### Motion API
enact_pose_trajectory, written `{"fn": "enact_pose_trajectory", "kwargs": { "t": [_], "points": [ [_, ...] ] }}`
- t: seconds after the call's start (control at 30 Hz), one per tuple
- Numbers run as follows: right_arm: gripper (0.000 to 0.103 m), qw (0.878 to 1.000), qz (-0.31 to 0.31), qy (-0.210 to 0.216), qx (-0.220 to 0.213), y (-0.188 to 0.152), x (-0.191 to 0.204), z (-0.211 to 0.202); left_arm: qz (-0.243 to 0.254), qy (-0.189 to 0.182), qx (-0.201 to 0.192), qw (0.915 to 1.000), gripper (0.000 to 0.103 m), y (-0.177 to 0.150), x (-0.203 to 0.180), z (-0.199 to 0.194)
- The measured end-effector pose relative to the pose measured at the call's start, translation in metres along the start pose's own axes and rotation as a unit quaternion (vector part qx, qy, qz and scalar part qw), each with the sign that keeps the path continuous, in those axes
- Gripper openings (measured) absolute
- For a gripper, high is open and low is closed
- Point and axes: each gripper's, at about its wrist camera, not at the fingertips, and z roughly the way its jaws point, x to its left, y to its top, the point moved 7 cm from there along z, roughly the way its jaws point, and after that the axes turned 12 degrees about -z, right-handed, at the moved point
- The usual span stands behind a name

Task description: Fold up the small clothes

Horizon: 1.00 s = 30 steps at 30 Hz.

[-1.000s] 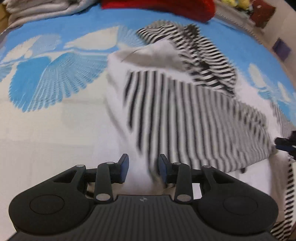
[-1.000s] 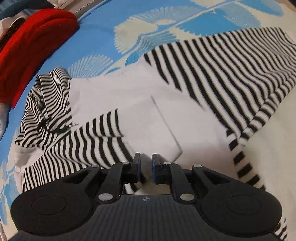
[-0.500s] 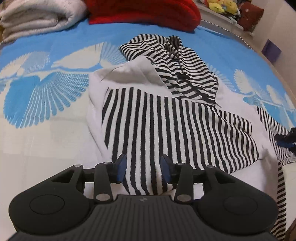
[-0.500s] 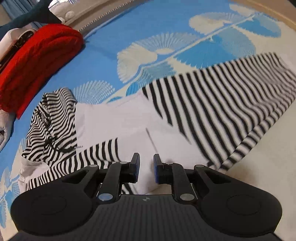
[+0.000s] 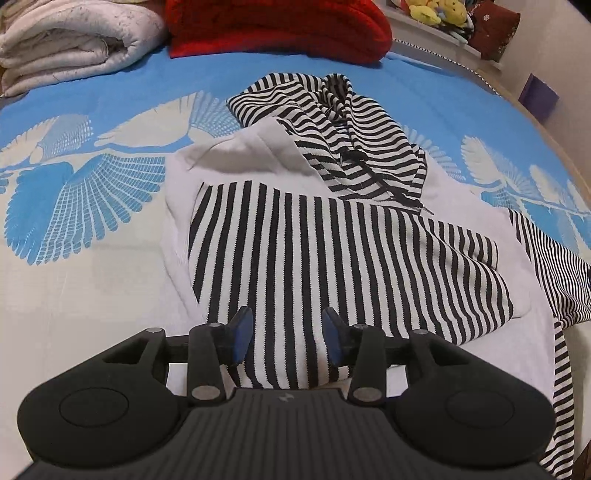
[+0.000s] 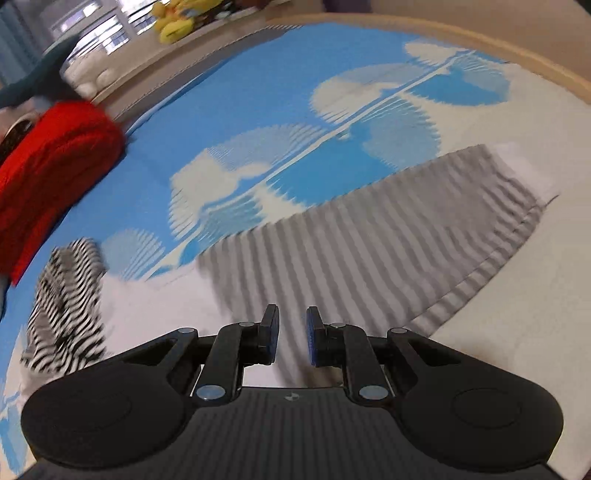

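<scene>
Your left gripper (image 5: 286, 334) is spread, empty, above the striped hoodie's (image 5: 332, 258) near edge. Your right gripper (image 6: 291, 334) is spread, empty; its sleeve (image 6: 388, 240) lies just ahead.

Striped hooded top (image 5: 332, 258) partly folded, flat on bed.

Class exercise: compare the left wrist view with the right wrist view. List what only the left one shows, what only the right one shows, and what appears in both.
Only the left wrist view shows the folded white quilt, the purple box, the maroon cushion and the left gripper, jaws open over the striped sleeve.

Only the right wrist view shows the right gripper, jaws open, and the other striped sleeve spread flat, blurred by motion.

Both show the striped hoodie's hood, the red blanket, yellow plush toys and the blue patterned bedspread.
</scene>
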Motion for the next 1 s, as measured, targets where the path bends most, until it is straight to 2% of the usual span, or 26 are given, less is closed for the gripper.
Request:
{"fn": "enact_pose_trajectory", "kwargs": {
  "t": [0.23, 0.43, 0.73, 0.8, 1.0],
  "points": [
    [0.016, 0.998, 0.058, -0.034, -0.007, 0.013, -0.091, 0.002, 0.003, 0.000, 0.000, 1.0000, 0.046, 0.000, 0.002, -0.001],
    [0.016, 0.990, 0.133, -0.050, 0.007, 0.001, -0.159, 0.019, -0.009, -0.003, 0.001, 1.0000, 0.046, 0.003, 0.004, -0.001],
    [0.016, 0.975, 0.220, -0.024, 0.019, -0.014, -0.194, 0.045, -0.011, -0.004, 0.007, 0.9999, 0.046, 0.001, 0.004, 0.001],
    [0.016, 0.972, 0.234, -0.017, 0.010, -0.014, -0.198, 0.048, -0.013, -0.005, 0.007, 0.9999, 0.046, 0.002, 0.005, 0.001],
    [0.016, 0.968, 0.249, -0.041, -0.001, -0.010, -0.211, 0.047, -0.017, -0.007, 0.010, 0.9998, 0.046, 0.001, 0.005, 0.003]
  ]
}}
